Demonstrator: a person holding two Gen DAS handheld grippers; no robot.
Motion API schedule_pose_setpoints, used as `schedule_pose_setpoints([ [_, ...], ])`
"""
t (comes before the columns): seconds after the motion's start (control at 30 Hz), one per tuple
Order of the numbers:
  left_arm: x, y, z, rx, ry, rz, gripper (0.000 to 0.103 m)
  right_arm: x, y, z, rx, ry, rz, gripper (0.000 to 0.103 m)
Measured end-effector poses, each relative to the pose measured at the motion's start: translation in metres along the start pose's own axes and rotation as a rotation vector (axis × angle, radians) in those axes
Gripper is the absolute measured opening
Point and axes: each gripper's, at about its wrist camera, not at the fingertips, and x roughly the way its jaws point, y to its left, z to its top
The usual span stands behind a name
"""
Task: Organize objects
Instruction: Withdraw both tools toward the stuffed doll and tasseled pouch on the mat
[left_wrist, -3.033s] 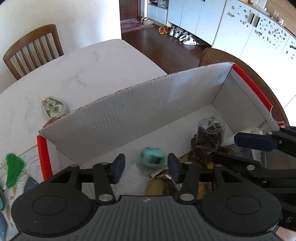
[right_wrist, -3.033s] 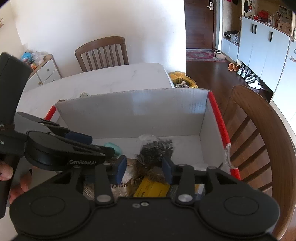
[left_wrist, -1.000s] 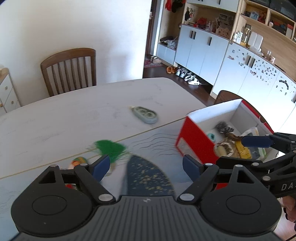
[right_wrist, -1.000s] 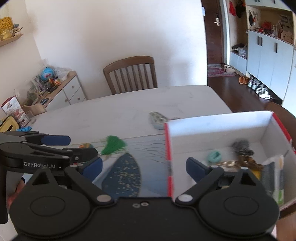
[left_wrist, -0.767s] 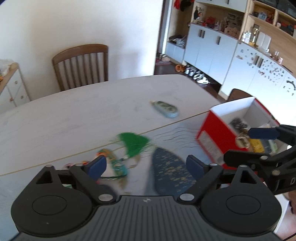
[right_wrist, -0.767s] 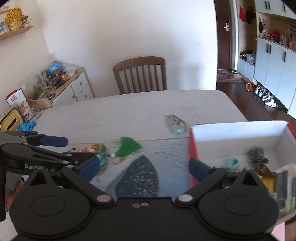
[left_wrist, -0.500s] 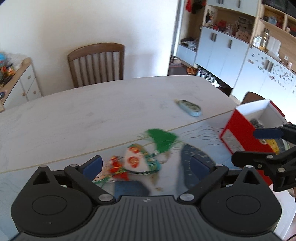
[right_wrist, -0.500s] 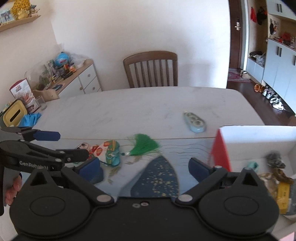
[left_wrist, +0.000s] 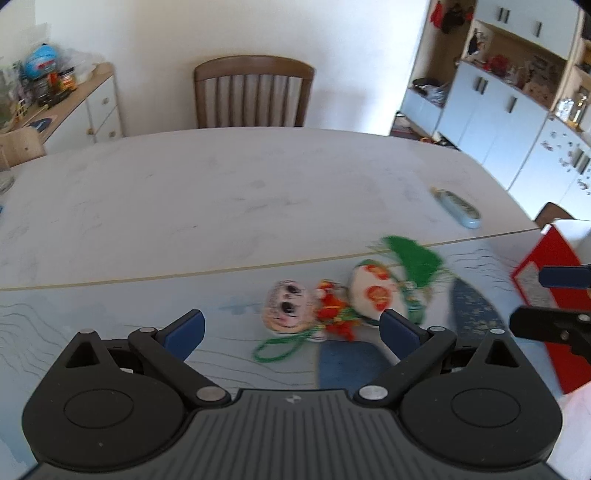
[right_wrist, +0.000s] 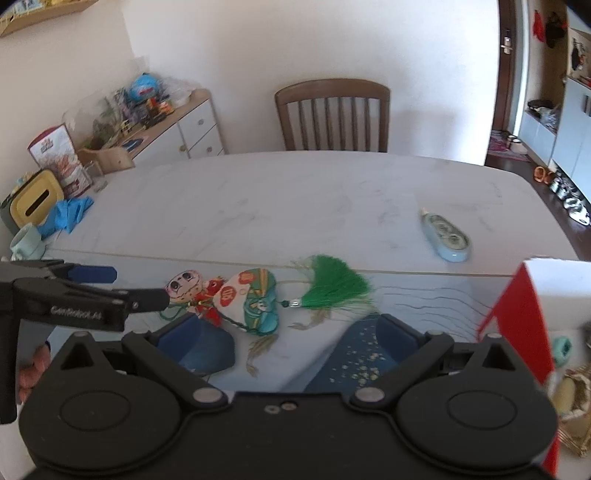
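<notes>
1. The left tool (left_wrist: 291, 326) hangs over the surface (left_wrist: 221, 192), its jaws having just spread wide, nothing between the blue pads.
2. Just ahead of it lies the tasselled charm (left_wrist: 373, 291): a round doll face, a red knot, a white-and-green pouch and a green tassel in a row on the pale blue mat (left_wrist: 110, 295).
3. From the left wrist view the charm sits a little right of the tool's middle, the doll face nearest the gap, the pouch just beyond the right pad, nothing touching.
4. The right tool (right_wrist: 306, 343) is spread wide too, and empty, low over the mat's dark blue patch.
5. From its view the charm (right_wrist: 251, 295) lies ahead and to the left, the green tassel roughly straight ahead, well clear of both pads.
6. The left tool's fingertips (right_wrist: 147, 299) point at the doll-face end, close beside it; whether they touch, I cannot tell.
7. A light blue correction-tape dispenser (right_wrist: 447, 236) lies farther back on bare marble, apart from everything.
8. The red-sided box (right_wrist: 517, 314) stands at the right edge, small things showing inside.
9. A hand (right_wrist: 31, 373) grips the left tool's handle.
</notes>
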Motion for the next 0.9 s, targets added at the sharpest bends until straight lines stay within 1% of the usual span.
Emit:
schedule_pose_setpoints([
  [0.17,0.017,0.012,0.002,-0.021,0.013,0.034,0.101,0.020,0.009,0.001,-0.021,0.029,0.009,0.099],
  [0.3,0.031,0.018,0.004,-0.051,0.031,0.035,0.101,0.034,0.019,0.003,-0.063,0.044,0.019,0.097],
  [0.43,0.040,0.023,0.009,-0.079,0.037,0.013,0.101,0.050,0.025,0.006,-0.083,0.060,0.022,0.095],
  [0.53,0.048,0.024,0.011,-0.081,0.050,0.003,0.101,0.060,0.026,0.008,-0.084,0.068,0.028,0.094],
  [0.67,0.057,0.028,0.014,-0.109,0.072,-0.027,0.101,0.072,0.027,0.010,-0.082,0.077,0.036,0.094],
  [0.8,0.063,0.029,0.014,-0.130,0.086,-0.035,0.100,0.085,0.028,0.011,-0.084,0.086,0.040,0.093],
  [0.87,0.065,0.029,0.014,-0.133,0.084,-0.036,0.099,0.090,0.028,0.012,-0.085,0.091,0.041,0.091],
  [0.9,0.065,0.028,0.014,-0.132,0.082,-0.035,0.097,0.093,0.028,0.013,-0.084,0.093,0.043,0.091],
])
